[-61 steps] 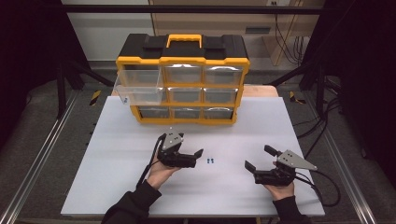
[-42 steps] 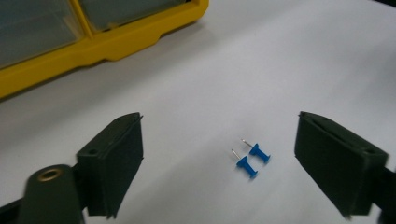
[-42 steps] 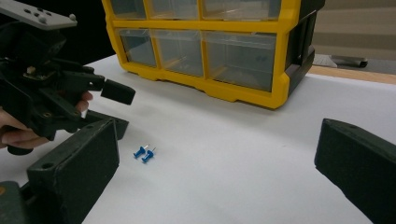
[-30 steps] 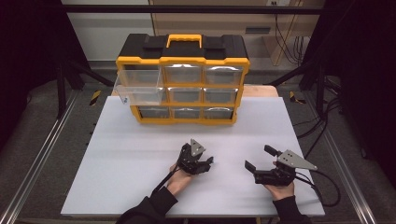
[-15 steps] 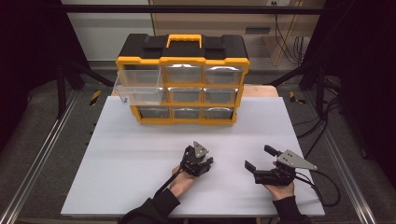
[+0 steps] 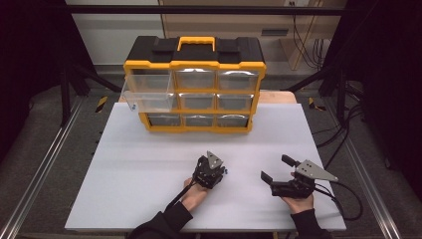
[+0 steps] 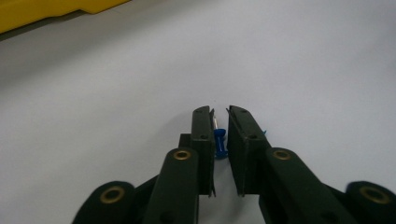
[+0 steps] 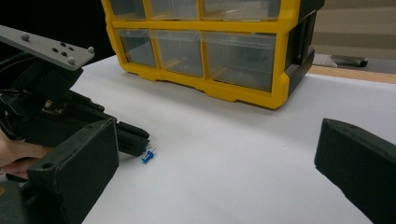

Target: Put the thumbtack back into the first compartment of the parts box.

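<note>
Straddling a blue pushpin (image 7: pixel 219 144), the left gripper (image 7: pixel 220 122) has its jaws narrowly apart, not yet clamped. The pin looks tiny, light, hard and prone to roll; its plastic head seems the safest hold. Beyond lies smooth white table (image 6: pixel 149 174), the yellow drawer organizer (image 6: pixel 194 89) ahead; the right gripper (image 6: pixel 278 172) rests open alongside.

Even overhead light, dim surrounds; gripper views soft.

right gripper (image 8: pixel 219 172): jaws wide apart over white table (image 8: pixel 243 154) | left gripper (image 8: pixel 135 138): at left, tips beside a blue pushpin (image 8: pixel 148 157) | yellow drawer organizer (image 8: pixel 210 42): behind, clear drawers shut
</note>
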Tool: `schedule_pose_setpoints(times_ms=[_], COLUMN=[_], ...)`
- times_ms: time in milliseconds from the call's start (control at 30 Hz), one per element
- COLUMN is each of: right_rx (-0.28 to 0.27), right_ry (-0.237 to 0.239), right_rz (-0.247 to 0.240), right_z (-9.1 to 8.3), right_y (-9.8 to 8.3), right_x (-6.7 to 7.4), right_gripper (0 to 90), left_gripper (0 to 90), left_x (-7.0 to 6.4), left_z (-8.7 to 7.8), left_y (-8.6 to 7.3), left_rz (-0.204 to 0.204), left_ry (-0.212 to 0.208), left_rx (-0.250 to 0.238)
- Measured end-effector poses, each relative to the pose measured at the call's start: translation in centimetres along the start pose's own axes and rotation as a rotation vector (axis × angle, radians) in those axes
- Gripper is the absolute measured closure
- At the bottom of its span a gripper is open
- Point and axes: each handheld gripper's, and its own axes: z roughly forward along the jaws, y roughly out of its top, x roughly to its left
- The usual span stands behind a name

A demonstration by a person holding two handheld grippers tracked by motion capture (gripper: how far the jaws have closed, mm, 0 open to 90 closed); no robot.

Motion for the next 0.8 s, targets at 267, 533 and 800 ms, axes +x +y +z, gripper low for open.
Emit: schedule_pose_setpoints(times_ms=[267, 533, 800], right_rx=[0.002, 0.001, 0.003], right_ry=[0.000, -0.001, 0.001], right_rz=[-0.002, -0.001, 0.000], right_z=[0.0, 0.0, 0.1], right_y=[0.0, 0.0, 0.0], right_x=[0.0, 0.0, 0.0], right_gripper=[0.7, 0.7, 0.7], left_gripper=[84.6, 84.8, 84.8], left_x=[0.4, 1.1, 2.1], left_z=[0.0, -1.1, -3.4], left_y=[0.1, 0.4, 0.9], left_rz=[-0.023, -0.011, -0.002], left_ry=[-0.024, -0.053, -0.075], left_rx=[-0.001, -0.022, -0.061])
